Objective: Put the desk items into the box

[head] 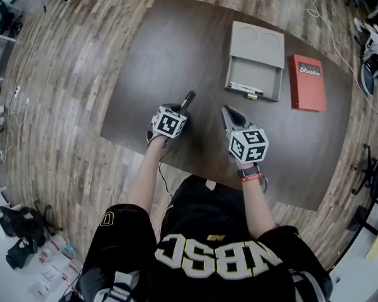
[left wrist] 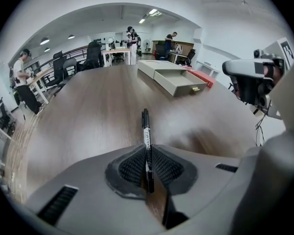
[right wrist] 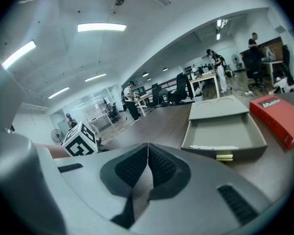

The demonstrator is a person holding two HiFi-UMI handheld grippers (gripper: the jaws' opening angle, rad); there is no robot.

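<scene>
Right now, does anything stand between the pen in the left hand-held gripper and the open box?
Nothing visible does. Only bare table lies between the pen and the box; the right hand-held gripper sits just beside that line, the red book beyond the box.

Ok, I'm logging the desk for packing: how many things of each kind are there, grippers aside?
pen: 1, in the left gripper
box: 1
red book: 1
long white item in the box: 1
total: 4
</scene>
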